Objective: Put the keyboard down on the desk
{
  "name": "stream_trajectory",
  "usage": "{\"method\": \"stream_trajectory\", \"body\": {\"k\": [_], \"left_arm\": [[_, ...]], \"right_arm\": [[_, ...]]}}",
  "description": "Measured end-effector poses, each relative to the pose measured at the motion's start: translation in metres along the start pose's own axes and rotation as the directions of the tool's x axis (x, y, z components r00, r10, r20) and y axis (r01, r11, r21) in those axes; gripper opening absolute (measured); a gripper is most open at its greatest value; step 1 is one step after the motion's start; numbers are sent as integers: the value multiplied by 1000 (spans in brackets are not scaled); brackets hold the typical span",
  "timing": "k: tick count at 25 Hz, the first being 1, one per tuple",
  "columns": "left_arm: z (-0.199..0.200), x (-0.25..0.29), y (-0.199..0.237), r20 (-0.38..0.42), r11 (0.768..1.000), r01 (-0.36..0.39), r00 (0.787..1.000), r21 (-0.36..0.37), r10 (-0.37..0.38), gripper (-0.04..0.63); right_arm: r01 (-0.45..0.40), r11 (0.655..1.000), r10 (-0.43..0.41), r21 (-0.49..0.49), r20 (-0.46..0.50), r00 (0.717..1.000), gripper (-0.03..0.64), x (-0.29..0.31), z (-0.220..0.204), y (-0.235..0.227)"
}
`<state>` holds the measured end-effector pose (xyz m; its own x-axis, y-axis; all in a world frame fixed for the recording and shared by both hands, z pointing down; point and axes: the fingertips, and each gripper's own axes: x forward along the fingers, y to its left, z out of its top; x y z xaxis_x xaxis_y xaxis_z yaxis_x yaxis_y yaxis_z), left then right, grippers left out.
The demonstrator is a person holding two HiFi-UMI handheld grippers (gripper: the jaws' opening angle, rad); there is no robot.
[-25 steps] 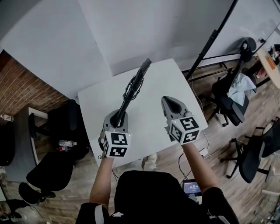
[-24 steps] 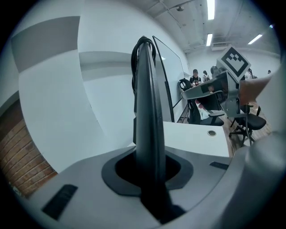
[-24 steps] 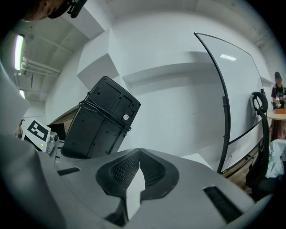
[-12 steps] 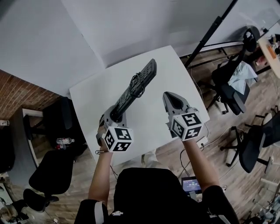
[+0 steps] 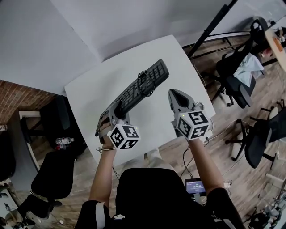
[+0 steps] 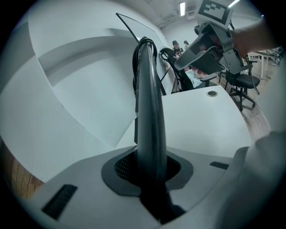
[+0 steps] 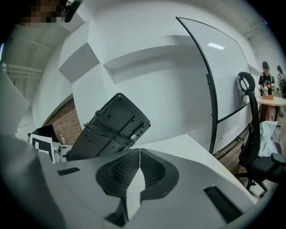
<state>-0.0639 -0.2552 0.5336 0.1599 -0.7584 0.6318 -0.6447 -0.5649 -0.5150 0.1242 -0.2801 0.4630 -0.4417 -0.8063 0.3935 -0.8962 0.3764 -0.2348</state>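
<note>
Jaws of left gripper (image 5: 118, 112) clench the keyboard (image 5: 132, 95) end; right gripper (image 5: 174, 94) jaws pressed together, beside it.

Wood floor (image 5: 223, 154) all round. Brick wall section (image 5: 20, 96) on the left, plain white wall (image 5: 111, 22) next to it. Black office chair (image 5: 51, 176) bottom-left; clear bottle (image 5: 64, 141) lying just above it, can't tell on what. Black pole (image 5: 210, 27) slants up across the white wall, top right. Right side: dark chair (image 5: 230, 96) w/ pale cloth (image 5: 247, 67) draped over its back, 2nd black chair (image 5: 261, 145) nearer the edge, well apart from it. Small device w/ lit screen (image 5: 195, 186) down on the floor. Right gripper view: two ppl (image 7: 267, 80) standing far off by a light-topped table (image 7: 273, 102). Left gripper view: ceiling strip light (image 6: 182, 8).
</note>
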Motion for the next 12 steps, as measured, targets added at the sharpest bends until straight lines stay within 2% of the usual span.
{"method": "stream_trajectory", "body": {"k": [4, 12], "left_arm": [[0, 7, -12, -12, 1000, 9, 1000, 13, -9, 91], [-5, 27, -28, -52, 994, 22, 999, 111, -17, 95]], "right_arm": [[9, 1000, -8, 10, -11, 1000, 41, -2, -7, -6], [38, 999, -37, 33, -27, 999, 41, -7, -21, -23]]}}
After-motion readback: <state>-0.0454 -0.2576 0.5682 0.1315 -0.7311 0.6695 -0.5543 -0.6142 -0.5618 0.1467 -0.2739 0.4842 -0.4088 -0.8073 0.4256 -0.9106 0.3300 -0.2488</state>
